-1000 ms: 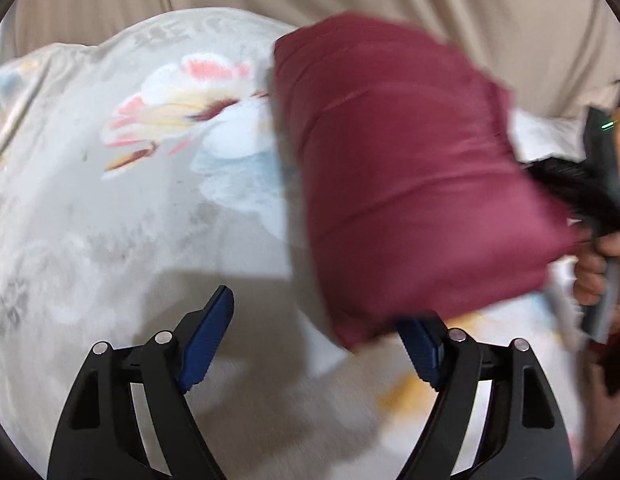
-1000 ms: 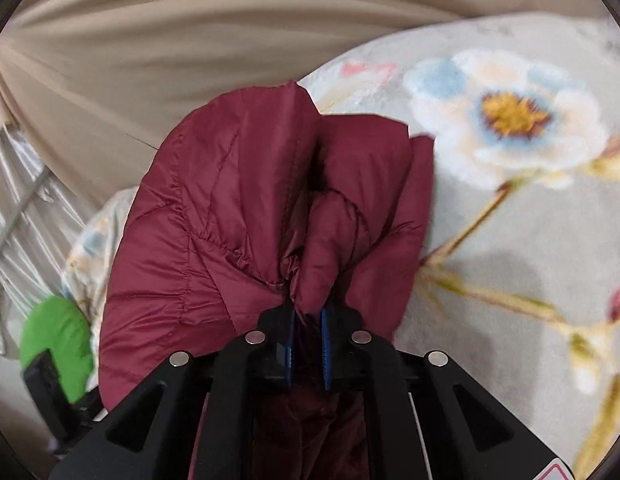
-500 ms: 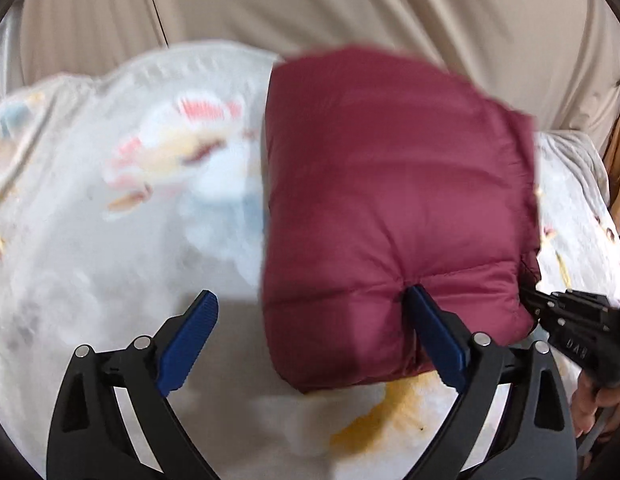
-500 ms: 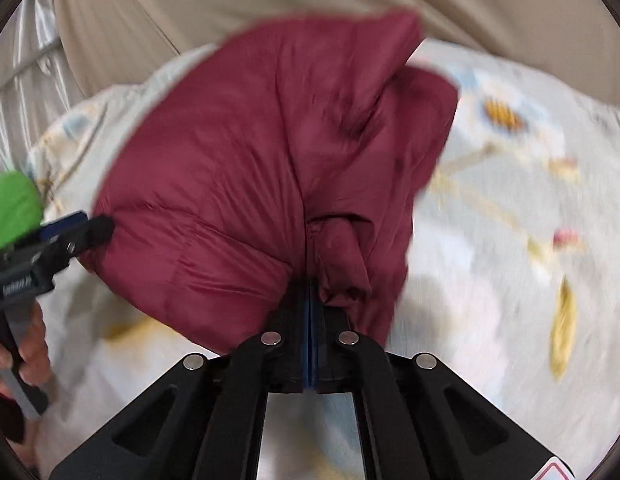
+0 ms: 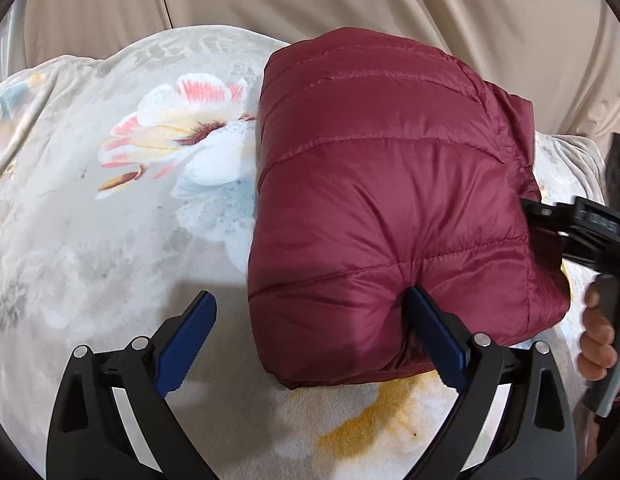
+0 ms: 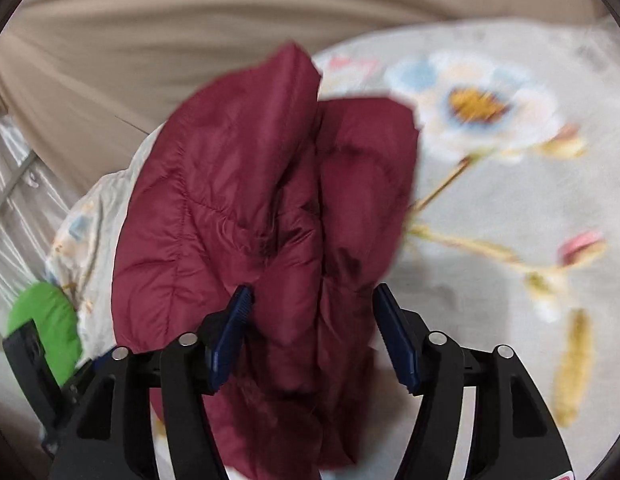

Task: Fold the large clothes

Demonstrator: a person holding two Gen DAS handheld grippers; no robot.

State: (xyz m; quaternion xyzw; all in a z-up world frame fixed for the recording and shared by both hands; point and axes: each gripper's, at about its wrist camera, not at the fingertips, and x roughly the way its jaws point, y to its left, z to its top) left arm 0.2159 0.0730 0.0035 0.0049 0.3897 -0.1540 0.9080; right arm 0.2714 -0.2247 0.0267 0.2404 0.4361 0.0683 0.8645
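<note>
Released since a half-second ago: right claw [image 6: 311,330], now apart around the folded maroon jacket [image 5: 385,216]; left claw [image 5: 310,344] apart, one pad dented into the jacket's edge. Floral bedspread [image 5: 110,220] partly hidden; right view blurred.

Left wrist view: close and low over the floral bedspread [image 5: 110,216], facing the beige curtain [image 5: 349,0]. Right wrist view: nearer still, facing leftward. Shared: maroon puffer jacket [image 5: 381,200] [image 6: 246,184], bedspread, curtain.
</note>
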